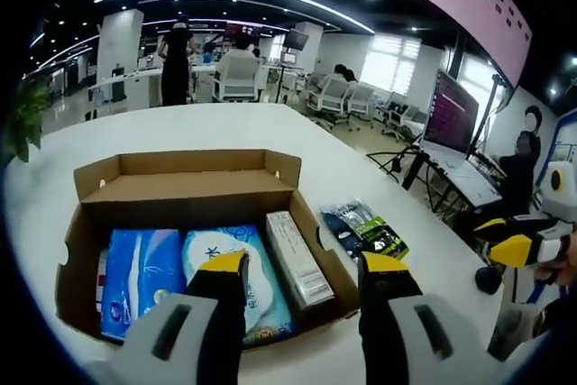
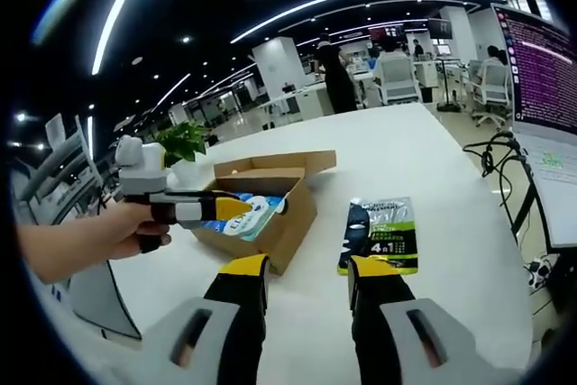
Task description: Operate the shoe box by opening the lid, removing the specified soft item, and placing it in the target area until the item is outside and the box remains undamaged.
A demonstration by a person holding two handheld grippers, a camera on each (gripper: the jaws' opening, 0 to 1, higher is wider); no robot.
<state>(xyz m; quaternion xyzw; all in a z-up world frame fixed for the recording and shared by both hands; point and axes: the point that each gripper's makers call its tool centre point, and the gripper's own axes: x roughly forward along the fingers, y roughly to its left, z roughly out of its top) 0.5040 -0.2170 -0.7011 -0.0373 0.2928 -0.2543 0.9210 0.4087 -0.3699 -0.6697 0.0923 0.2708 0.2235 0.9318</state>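
Observation:
An open cardboard shoe box (image 1: 180, 188) sits on the white table (image 1: 225, 128), its lid flap folded back. Inside lie two blue soft tissue packs (image 1: 135, 277) (image 1: 212, 245) and a long white carton (image 1: 297, 259). My left gripper (image 1: 304, 268) is open, its yellow-tipped jaws hovering at the box's near right corner. In the right gripper view a hand holds the left gripper (image 2: 261, 203) over the box (image 2: 288, 214). My right gripper (image 2: 308, 270) is open above bare table, with nothing between its jaws. A dark flat packet (image 2: 380, 233) (image 1: 365, 230) lies right of the box.
The right gripper (image 1: 509, 245) comes in at the left gripper view's right edge. A lit monitor (image 1: 451, 114) and cables (image 2: 500, 155) stand past the table's right side. Office chairs (image 1: 334, 96), desks and people are at the back, and a plant (image 2: 185, 142) is behind the box.

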